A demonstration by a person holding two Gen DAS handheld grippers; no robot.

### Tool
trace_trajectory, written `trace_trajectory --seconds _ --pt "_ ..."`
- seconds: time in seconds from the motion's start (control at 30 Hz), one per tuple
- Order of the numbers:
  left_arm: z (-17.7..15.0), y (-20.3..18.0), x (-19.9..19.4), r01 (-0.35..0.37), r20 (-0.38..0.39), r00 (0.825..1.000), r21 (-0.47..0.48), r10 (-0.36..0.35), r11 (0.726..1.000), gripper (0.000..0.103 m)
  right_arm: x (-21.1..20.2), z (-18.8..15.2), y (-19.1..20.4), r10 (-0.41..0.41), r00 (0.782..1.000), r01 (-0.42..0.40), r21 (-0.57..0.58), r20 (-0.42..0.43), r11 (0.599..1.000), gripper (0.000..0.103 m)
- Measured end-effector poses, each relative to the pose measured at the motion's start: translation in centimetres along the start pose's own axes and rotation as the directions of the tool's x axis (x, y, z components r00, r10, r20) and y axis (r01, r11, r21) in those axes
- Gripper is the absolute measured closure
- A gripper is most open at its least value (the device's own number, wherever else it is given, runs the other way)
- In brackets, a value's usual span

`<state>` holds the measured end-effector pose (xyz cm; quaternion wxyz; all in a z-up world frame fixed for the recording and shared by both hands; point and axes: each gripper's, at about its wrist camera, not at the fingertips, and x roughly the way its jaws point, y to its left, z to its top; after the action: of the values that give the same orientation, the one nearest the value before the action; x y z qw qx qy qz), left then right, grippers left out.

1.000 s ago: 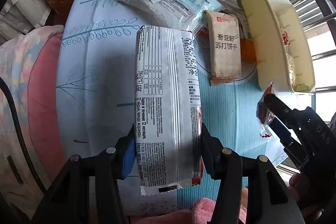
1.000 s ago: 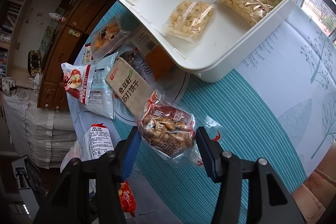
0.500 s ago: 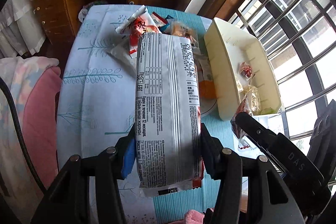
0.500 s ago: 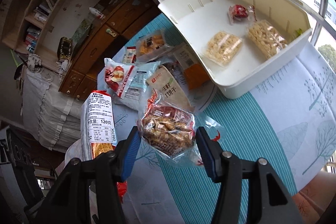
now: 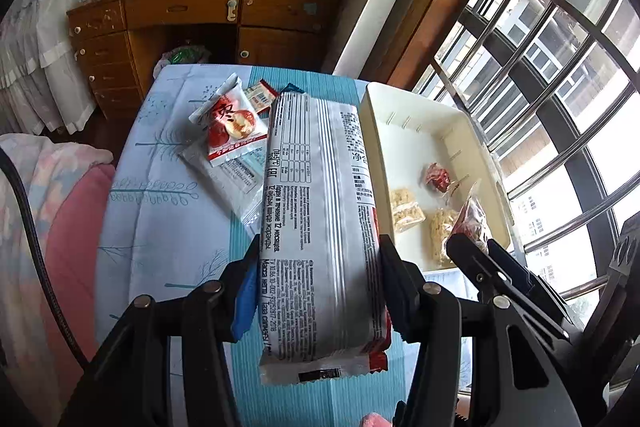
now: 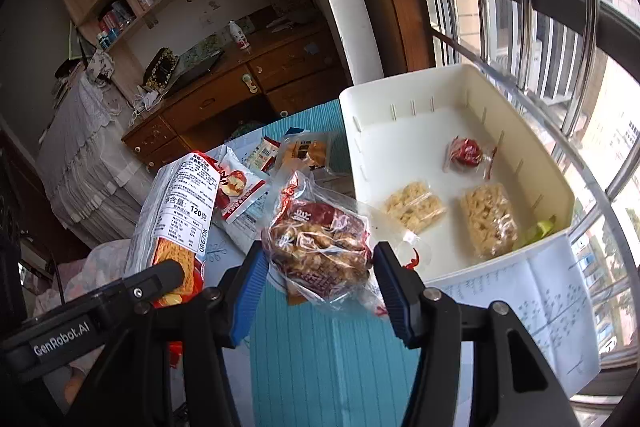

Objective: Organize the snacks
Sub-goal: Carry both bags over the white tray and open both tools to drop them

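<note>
Your left claw (image 5: 318,291) clamps a long silver biscuit pack (image 5: 320,227), lifted above the worktop (image 5: 168,227). Beside it, your right claw (image 6: 318,279) grips a clear bag of brown snacks (image 6: 320,239). Just beyond both sits a white bin (image 6: 532,155) holding three small wrapped snacks.

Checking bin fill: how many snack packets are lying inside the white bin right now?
3 in the white bin: a small red packet towards the back, a pale puffed-snack packet in the middle, a larger pale packet near the front wall. A green scrap shows in the corner; more could be hidden there.
</note>
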<state>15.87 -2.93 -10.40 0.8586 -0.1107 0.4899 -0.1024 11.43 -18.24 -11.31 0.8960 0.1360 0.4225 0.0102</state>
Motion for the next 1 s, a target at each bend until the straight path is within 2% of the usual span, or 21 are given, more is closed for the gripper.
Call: trace_trajectory --seconds 0.33,0.4,0.43,0.57,0.7,1.0 --pt "1.1 -7.1 1.4 0.016 0.090 0.996 0.012 -0.017 1.000 0.053 -2.1 2.7 -4.2 -0.052 0.995 0.068 -0.185 0.088 0.980 0.048" --pt "1.4 -8.4 2.1 0.020 0.099 0.995 0.013 -0.021 1.000 0.081 -2.3 3.2 -5.2 -0.061 0.993 0.080 -0.207 0.100 0.975 0.048" --pt "1.7 -9.0 2.3 0.038 0.105 0.994 0.020 -0.040 0.999 0.087 -2.3 3.4 -5.7 -0.065 0.992 0.087 -0.216 0.104 0.972 0.048" --pt "3.0 -12.1 3.3 0.054 0.147 0.987 0.051 -0.061 0.997 0.087 -2.1 4.1 -7.6 -0.086 0.989 0.116 -0.259 0.122 0.959 0.048" --pt "3.6 -13.4 4.5 0.056 0.131 0.990 0.020 -0.058 0.998 0.087 -1.3 4.7 -9.7 -0.104 0.988 0.132 -0.278 0.111 0.951 0.048" --pt "3.2 -12.0 4.8 -0.003 0.114 0.993 -0.054 0.009 0.999 0.087 0.8 6.0 -11.7 -0.108 0.992 0.123 -0.280 0.068 0.952 0.042"
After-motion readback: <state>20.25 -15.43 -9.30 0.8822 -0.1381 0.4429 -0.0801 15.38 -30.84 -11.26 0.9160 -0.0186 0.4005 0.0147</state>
